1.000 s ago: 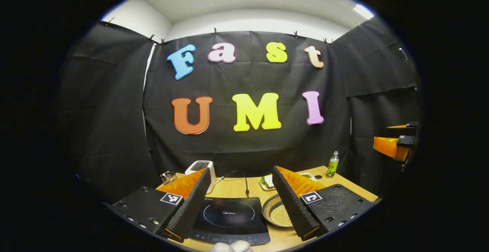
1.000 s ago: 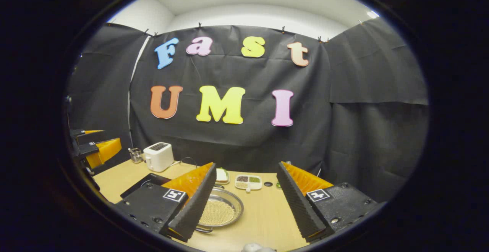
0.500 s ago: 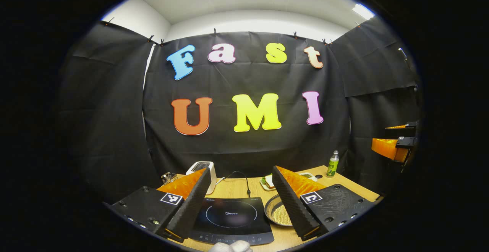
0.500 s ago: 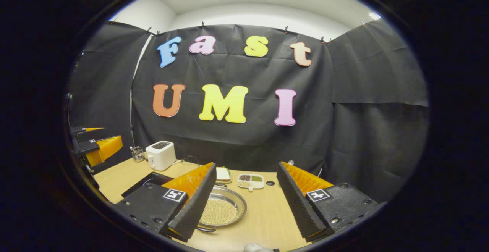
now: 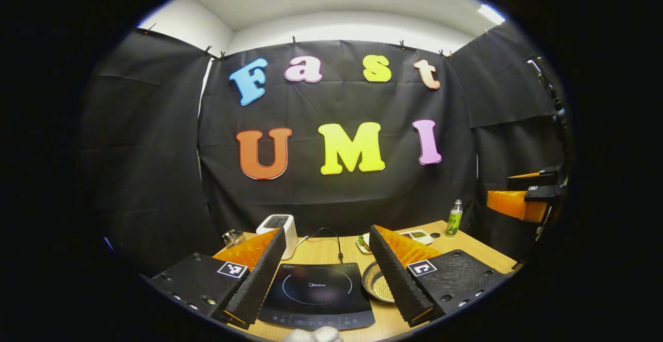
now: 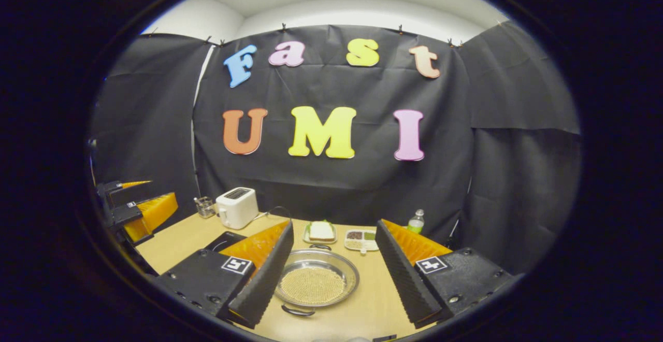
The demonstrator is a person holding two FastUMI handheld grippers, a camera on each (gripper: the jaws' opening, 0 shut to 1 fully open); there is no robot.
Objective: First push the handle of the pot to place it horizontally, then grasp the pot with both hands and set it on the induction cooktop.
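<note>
- Left gripper view: the left gripper (image 5: 327,274) has its two fingers spread apart, holding nothing. One induction cooktop (image 5: 317,294) lies on the table (image 5: 321,251) between them; one pot (image 5: 377,288) stands just beside it, on its right. One toaster (image 5: 279,226) and one bottle (image 5: 454,218) stand behind.
- Right gripper view: the right gripper (image 6: 334,274) is also spread wide, above the pot (image 6: 317,283). Its two handles (image 6: 297,310) point near and far. One sandwich plate (image 6: 321,231) and one divided dish (image 6: 361,237) lie behind it.

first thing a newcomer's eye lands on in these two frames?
Probably the shiny steel pot with a pale perforated bottom, sitting on the wooden table between the open fingers of the right gripper. Next, the black induction cooktop lying flat in front of the open left gripper, with the pot just to its right. Behind them stands a white toaster.
</note>
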